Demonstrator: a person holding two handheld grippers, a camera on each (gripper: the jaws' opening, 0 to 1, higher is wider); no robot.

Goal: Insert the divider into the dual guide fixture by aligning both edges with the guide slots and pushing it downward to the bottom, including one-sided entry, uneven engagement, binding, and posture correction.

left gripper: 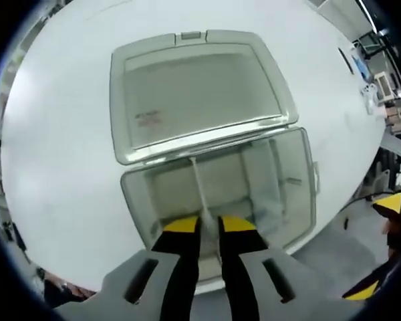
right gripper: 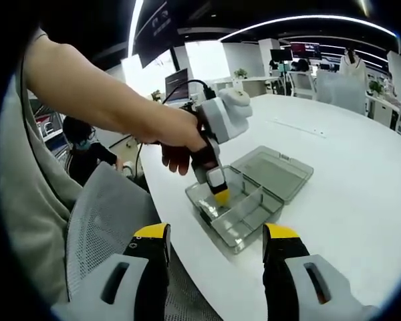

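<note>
A: Where's the divider (left gripper: 199, 190) rn?

B: Upright in the clear plastic box (left gripper: 301, 200), running from the hinge side toward the near wall. In the left gripper view the left gripper (left gripper: 209, 225) has its fingers (left gripper: 180, 226) pinched on the divider's near top edge. Lid (left gripper: 194, 93) lies flat open behind the box.

A: Seated fully?

B: Can't tell. The far end looks to meet the back wall; the near end is hidden by the fingers. Guess it's partway, not bottomed.

A: Risk from here?

B: Binding, mostly. Grip is at one end only, so a push down there probably drives the near edge deeper than the far one, and the panel cocks and jams in the slots. The thin panel could also bow if forced. And the box isn't held: in the right gripper view the right gripper (right gripper: 216, 249) hangs off to the side with fingers wide apart, gripping nothing, so the box could slide or tip on the surface (right gripper: 361, 174).

A: Fix?

B: Level it first, press near the middle or alternate ends. Maybe steady the box w/ the right.

A: Room to move?

B: Plenty above and on the far side; the white surface is bare around the box. The tight bit is the near side: the box sits close to the surface's edge, w/ a mesh chair (right gripper: 107, 221) and the person's arm (right gripper: 100, 93) just beyond. Inside, other partitions stand just beside the divider, so little sideways slack for the fingers.
</note>
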